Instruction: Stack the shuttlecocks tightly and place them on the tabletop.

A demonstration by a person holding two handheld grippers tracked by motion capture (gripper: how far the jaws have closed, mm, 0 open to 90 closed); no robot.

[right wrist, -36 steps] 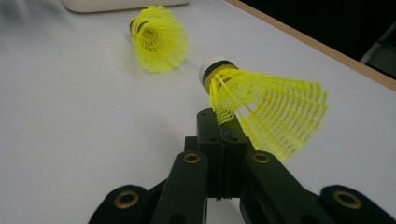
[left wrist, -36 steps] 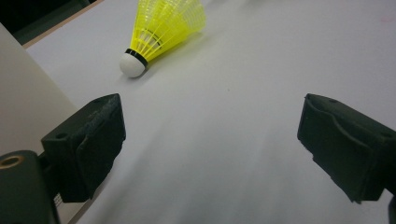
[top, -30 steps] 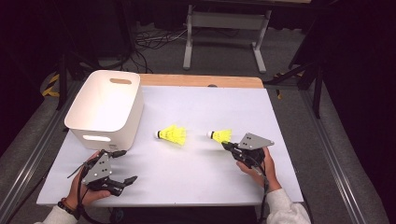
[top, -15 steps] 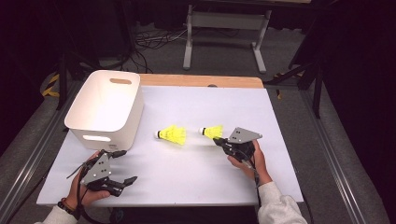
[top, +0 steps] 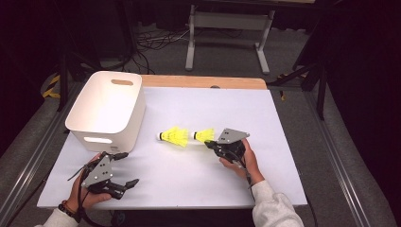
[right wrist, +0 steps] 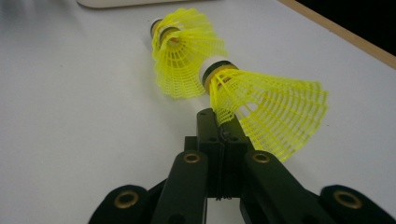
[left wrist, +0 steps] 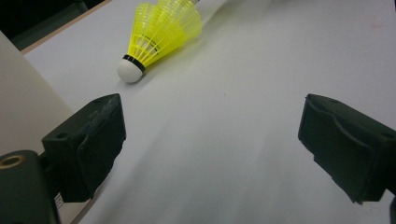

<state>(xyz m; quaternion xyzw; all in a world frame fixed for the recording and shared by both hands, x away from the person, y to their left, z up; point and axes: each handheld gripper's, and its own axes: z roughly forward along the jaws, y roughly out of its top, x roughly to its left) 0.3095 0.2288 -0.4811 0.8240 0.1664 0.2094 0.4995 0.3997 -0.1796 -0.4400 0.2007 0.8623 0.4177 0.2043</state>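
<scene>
Bright tabletop, dark surroundings, mild blur

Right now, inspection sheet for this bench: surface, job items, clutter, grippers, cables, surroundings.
Surface: white table top, wooden strip along the far edge.
Job's things: two yellow shuttlecocks; held shuttlecock pinched at its skirt rim, its cork tip at the skirt of the free shuttlecock. White bin at far left.
Clutter: nothing seen.
Grippers: right gripper shut on the skirt; left gripper open, jaws wide, low over the table.
Cables: floor cables behind the table.
Surroundings: grey metal stand, dark floor.
</scene>
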